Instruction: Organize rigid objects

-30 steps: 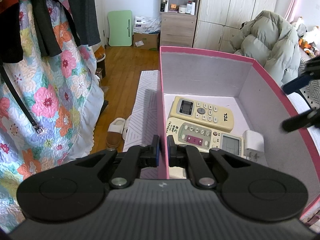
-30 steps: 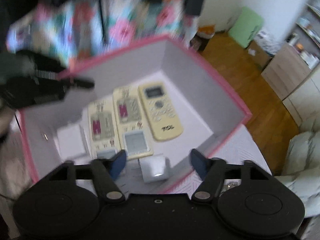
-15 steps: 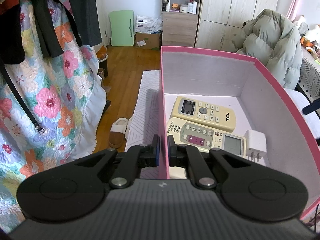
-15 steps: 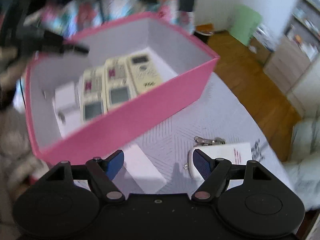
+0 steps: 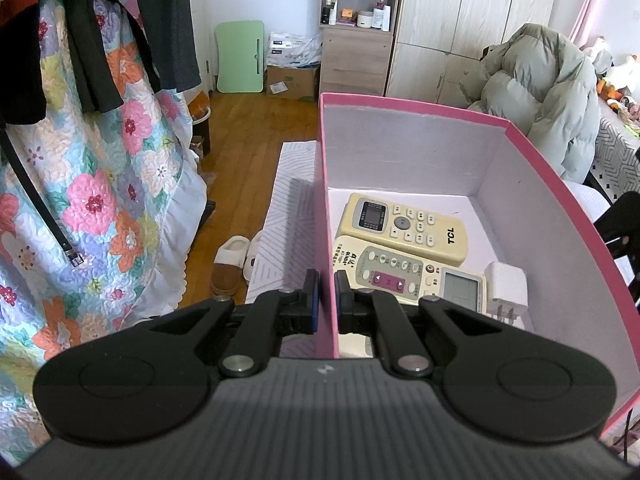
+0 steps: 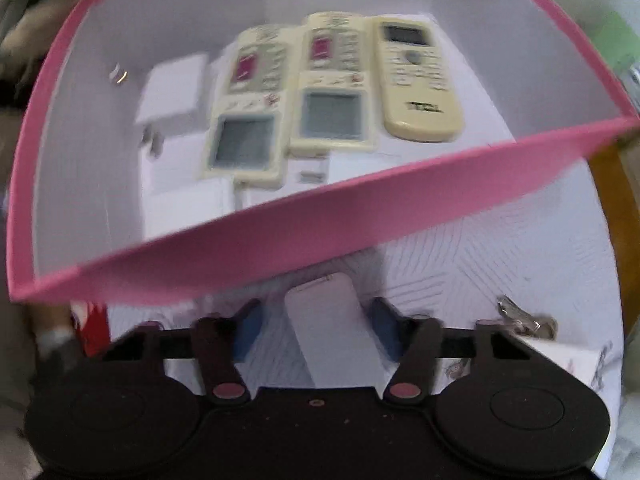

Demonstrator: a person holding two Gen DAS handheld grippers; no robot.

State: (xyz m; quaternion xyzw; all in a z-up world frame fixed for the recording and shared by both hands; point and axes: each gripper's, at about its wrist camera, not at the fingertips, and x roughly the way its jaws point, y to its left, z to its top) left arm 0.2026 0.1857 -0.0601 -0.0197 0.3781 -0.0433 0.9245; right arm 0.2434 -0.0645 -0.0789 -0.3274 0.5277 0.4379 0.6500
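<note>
1. Location type: a home bedroom.
2. Evidence: a floral quilt and dark clothes hang over a wooden floor.
3. Evidence: slippers, a wardrobe, a toiletries shelf, a puffer jacket.

Pale line-patterned bedcover, on it pink box, white slab, keys

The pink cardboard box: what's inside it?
Inside the pink cardboard box lie three cream remote controls side by side and a white plug adapter. More white items lie near its front wall, too blurred to name; the wall hides that strip of floor.
</note>
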